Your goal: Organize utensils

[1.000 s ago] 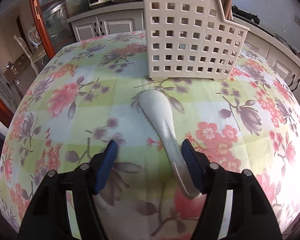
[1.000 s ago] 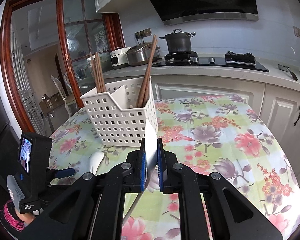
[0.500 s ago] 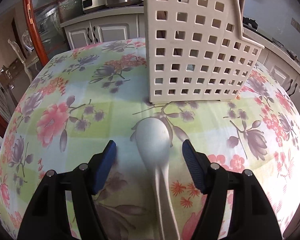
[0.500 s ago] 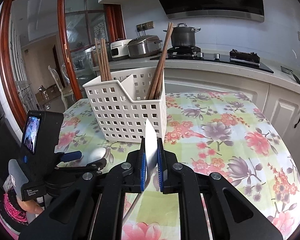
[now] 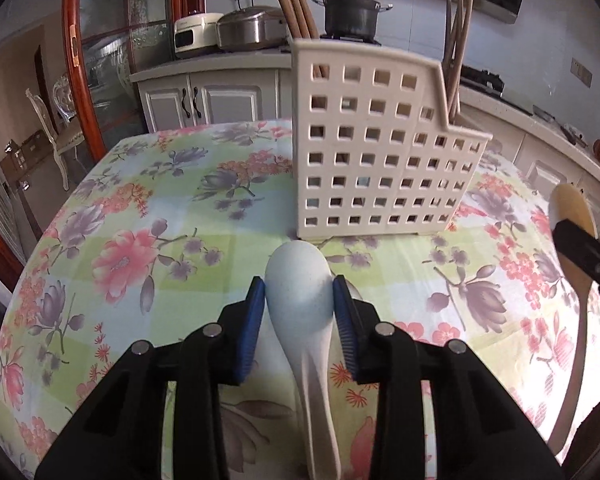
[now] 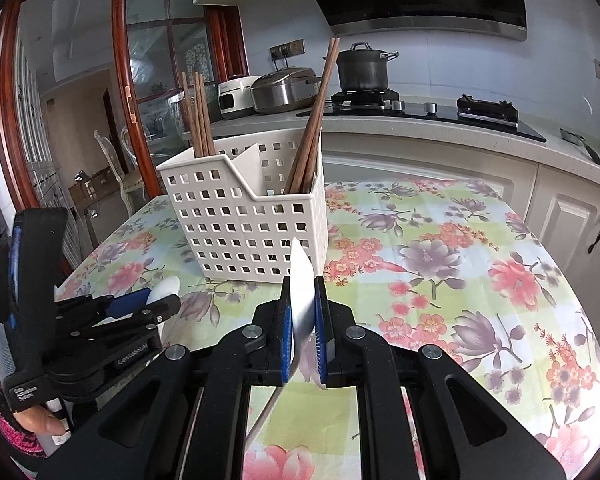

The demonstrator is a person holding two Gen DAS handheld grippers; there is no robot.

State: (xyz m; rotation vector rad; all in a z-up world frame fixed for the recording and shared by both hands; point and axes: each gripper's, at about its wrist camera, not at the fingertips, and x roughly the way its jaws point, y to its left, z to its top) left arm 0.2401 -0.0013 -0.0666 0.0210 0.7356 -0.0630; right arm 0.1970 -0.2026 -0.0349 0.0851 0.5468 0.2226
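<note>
Blue fingers (image 5: 256,312) tight around pale spoon (image 5: 300,288)

Basket (image 5: 380,168): matt cream plastic, walls pierced with square holes.
Chopsticks (image 6: 312,120): brown wood, smooth.
Spoon (image 5: 300,300): pale, smooth, faint speckle (plastic or ceramic, cannot tell).
Worktop cloth (image 6: 440,264): floral print, slight sheen.
Gripper pads (image 5: 255,308): blue, ribbed.
Pot at 12 o'clock (image 6: 363,69): dark metal.

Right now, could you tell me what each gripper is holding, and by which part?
Left gripper clamps the white spoon across its bowl. Right gripper clamps a second spoon at its bowl, edge-on.
</note>
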